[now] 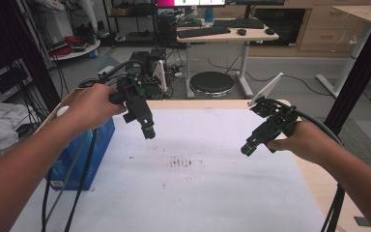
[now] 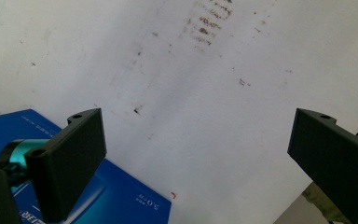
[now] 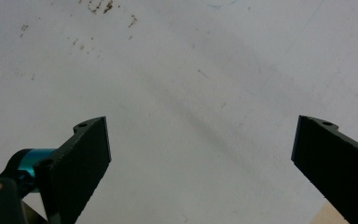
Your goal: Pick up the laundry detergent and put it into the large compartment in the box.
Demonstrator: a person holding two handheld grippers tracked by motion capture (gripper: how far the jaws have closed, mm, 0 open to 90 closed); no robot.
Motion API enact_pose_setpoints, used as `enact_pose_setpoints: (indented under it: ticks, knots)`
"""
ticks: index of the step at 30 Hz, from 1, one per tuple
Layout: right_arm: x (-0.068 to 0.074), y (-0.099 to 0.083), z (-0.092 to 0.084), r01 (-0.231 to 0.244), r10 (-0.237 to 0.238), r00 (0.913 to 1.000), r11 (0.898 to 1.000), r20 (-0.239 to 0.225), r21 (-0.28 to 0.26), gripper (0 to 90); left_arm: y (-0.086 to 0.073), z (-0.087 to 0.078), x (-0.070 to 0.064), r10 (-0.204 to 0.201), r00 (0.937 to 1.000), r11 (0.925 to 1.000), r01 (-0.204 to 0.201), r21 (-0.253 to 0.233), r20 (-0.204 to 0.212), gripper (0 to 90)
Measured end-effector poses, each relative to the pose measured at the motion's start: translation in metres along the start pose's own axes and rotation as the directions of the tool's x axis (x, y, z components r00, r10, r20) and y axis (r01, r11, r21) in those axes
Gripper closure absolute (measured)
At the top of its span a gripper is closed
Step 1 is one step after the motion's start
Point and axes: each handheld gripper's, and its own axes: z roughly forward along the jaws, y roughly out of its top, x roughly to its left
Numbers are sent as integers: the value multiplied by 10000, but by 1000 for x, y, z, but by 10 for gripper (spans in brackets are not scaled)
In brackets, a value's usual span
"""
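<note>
We start with the table (image 1: 212,203), its white sheet bare but for brown smudges (image 1: 181,163) near the middle. Next in size is the blue box (image 1: 89,154) at the table's left edge, its long side running away from us. It lies just below and behind our left gripper (image 1: 147,128), which hovers with jaws wide apart; in the left gripper view the box's corner (image 2: 121,196) sits under the near jaw. Our right gripper (image 1: 249,147), jaws also apart, hangs well across the table, so we judge the left hand nearer.
</note>
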Motion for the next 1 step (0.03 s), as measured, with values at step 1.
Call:
enact_pose_setpoints:
  ticks: [1]
  knots:
    - [0,0,0,-13,13,10000,10000,13,-4,36,0,0,0,0,10000,10000,0,0,0,43]
